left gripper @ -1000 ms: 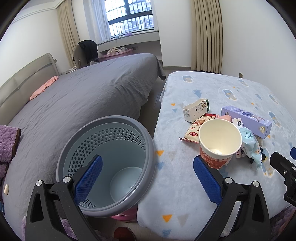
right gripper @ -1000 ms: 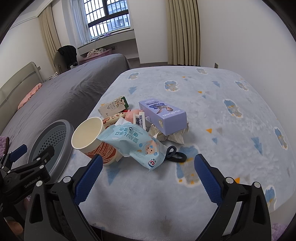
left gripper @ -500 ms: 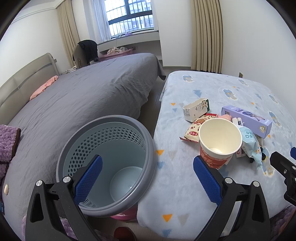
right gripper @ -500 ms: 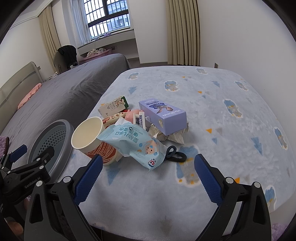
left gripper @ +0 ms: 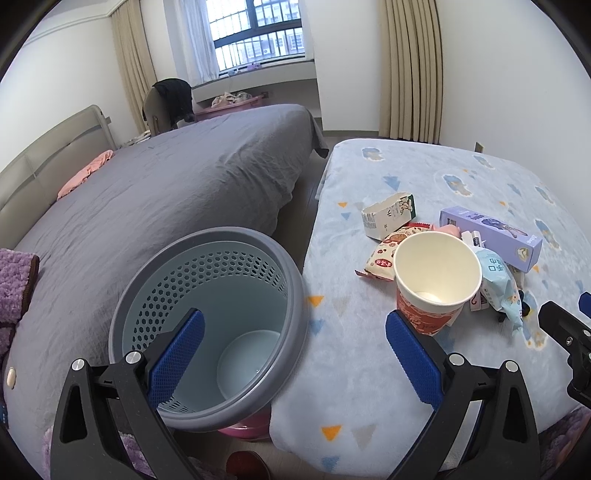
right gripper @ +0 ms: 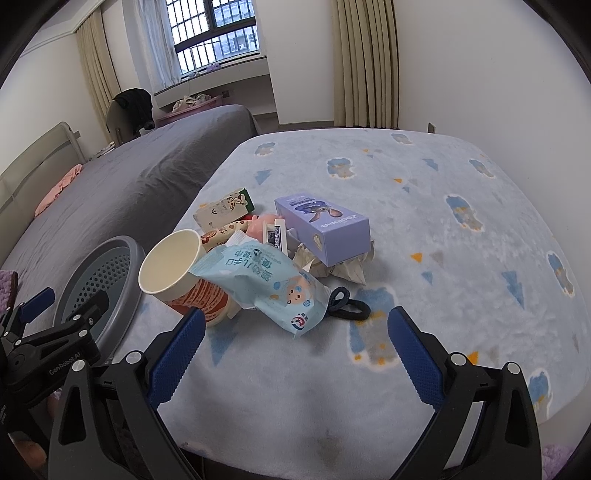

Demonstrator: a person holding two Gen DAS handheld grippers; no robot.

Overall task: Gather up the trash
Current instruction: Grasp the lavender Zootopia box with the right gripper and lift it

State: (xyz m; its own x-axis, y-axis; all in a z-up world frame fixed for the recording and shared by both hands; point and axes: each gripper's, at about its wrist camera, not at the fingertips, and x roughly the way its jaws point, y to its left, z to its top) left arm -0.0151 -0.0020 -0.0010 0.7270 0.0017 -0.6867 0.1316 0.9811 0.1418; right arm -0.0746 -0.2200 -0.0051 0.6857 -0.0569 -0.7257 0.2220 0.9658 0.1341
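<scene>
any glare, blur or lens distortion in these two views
Left wrist view: strong fisheye bending of the walls, dark corner vignette, bright window but no glare; paper cup is sharp. Right wrist view: same bending, soft even daylight, faint shadows under the blue wrapper.

Grey-rimmed pale blue bin (left gripper: 207, 280); lilac box (right gripper: 325, 229); red-patterned cup (right gripper: 173, 266).

A bedroom with plain white walls (left gripper: 343, 55) is sitting in soft daylight. At twelve o'clock, a barred window (left gripper: 255, 29) is letting light in above a deep sill, with beige curtains (left gripper: 410, 70) hanging at either side. A large bed (left gripper: 166, 192) under a grey cover is filling the view toward ten o'clock, its padded headboard (left gripper: 44, 162) standing at nine o'clock. A chair (left gripper: 166, 103) draped in dark clothing is standing near the sill. A strip of wooden floor (left gripper: 299, 206) is showing beside the bed.
</scene>
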